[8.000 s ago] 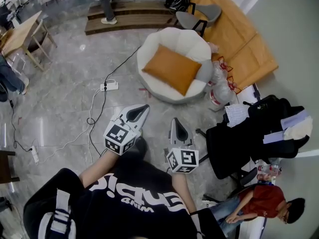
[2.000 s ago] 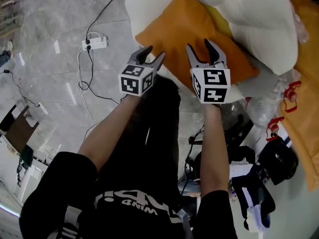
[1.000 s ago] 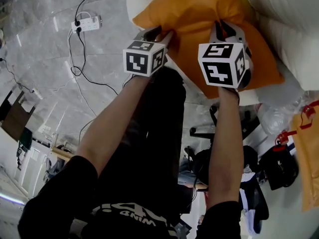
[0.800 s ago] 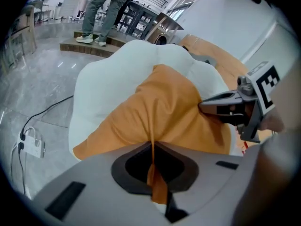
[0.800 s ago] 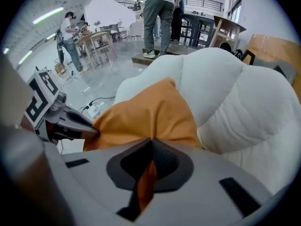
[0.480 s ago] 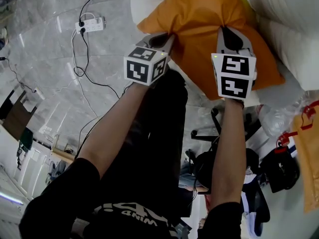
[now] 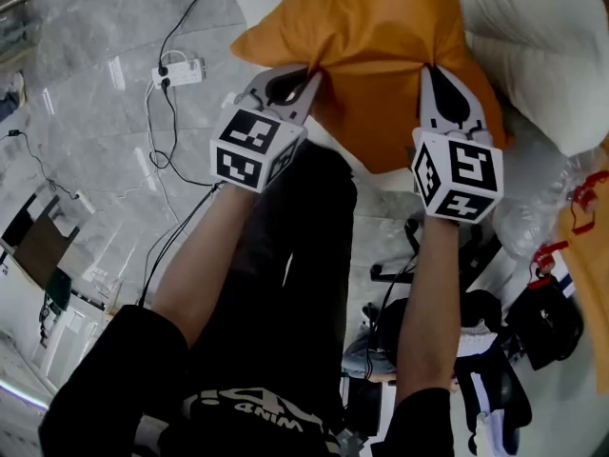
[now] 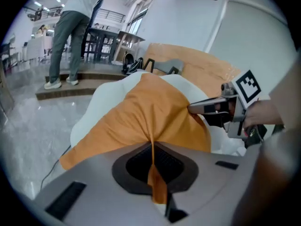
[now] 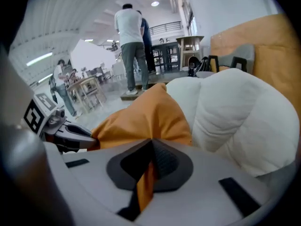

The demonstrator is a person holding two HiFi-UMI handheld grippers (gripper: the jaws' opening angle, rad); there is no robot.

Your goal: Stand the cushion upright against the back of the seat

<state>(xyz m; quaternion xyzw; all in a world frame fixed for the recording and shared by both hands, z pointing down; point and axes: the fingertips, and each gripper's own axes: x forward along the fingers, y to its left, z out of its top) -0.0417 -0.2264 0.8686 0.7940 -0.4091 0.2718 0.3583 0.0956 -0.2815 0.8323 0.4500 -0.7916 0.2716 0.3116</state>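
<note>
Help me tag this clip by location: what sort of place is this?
Probably a big open workshop or office hall, not a home: polished stone floor with a power strip lying on it, work tables and a mezzanine railing behind, people standing about.

The head view looked steeply down on the left gripper [image 7: 306, 74] and right gripper [image 7: 433, 72]. Each gripper view faced the cushion [image 8: 141, 107] and seat [image 9: 235, 121] from close, catching the other gripper.
</note>
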